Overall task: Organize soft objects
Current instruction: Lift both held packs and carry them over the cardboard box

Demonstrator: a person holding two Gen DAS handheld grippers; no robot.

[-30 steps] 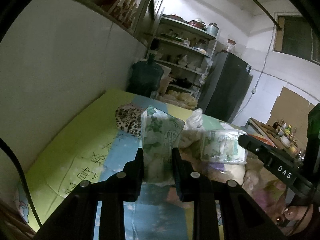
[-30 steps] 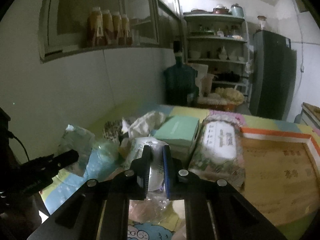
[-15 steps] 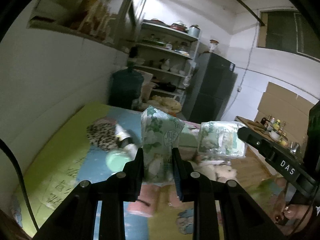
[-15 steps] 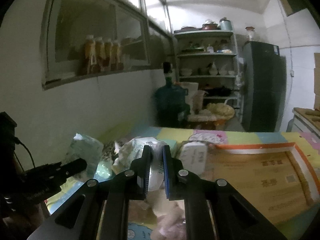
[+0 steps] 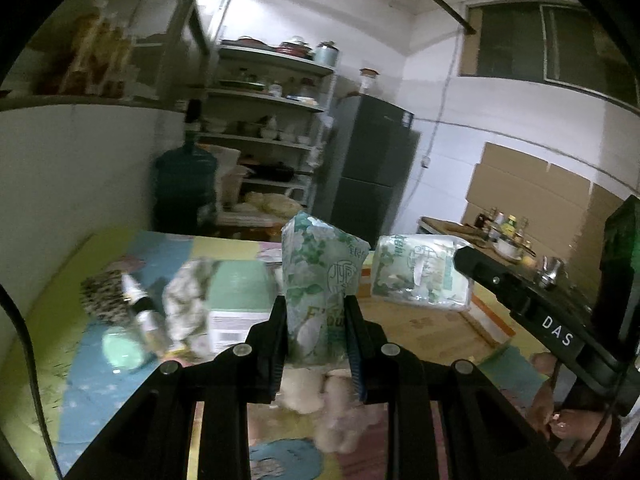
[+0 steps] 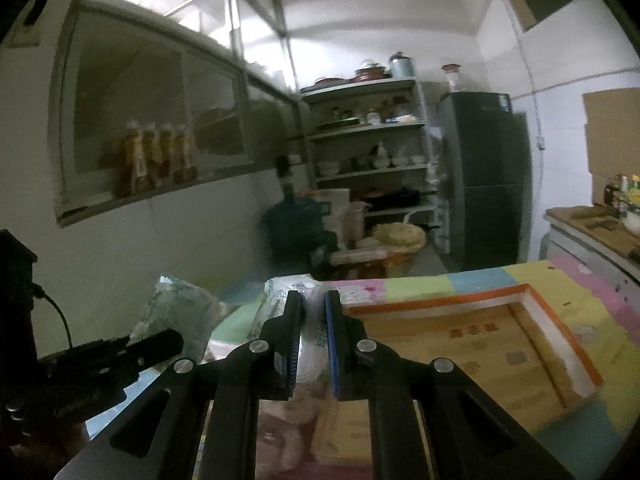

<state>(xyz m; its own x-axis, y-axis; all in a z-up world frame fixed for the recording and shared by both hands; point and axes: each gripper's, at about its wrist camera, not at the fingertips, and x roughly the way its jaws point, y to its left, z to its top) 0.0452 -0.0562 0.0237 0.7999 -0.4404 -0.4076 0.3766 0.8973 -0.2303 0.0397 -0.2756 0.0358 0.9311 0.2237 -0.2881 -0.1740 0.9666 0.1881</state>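
Observation:
My left gripper (image 5: 316, 300) is shut on a green floral tissue pack (image 5: 320, 276), held upright above the mat. In the same view my right gripper (image 5: 456, 258) comes in from the right, shut on a second tissue pack (image 5: 416, 276). The right wrist view shows that gripper (image 6: 313, 296) pinching the pale plastic pack (image 6: 310, 340). The left-held pack (image 6: 180, 312) hangs at the left there. A shallow cardboard box (image 6: 500, 344) with an orange rim lies open on the mat to the right. Soft plush pieces (image 5: 336, 408) lie under the left gripper.
A green tissue box (image 5: 236, 300), a crumpled cloth (image 5: 188, 300), a leopard-print item (image 5: 104, 292) and a small bottle (image 5: 138, 304) sit on the colourful mat (image 5: 100, 380). A wall runs along the left. Behind stand a water jug (image 6: 296, 228), shelves and a fridge (image 6: 488, 176).
Both grippers rose and swung to the right with their tissue packs still gripped. The orange-rimmed box has come into fuller view on the right; the clutter has shifted left and lower.

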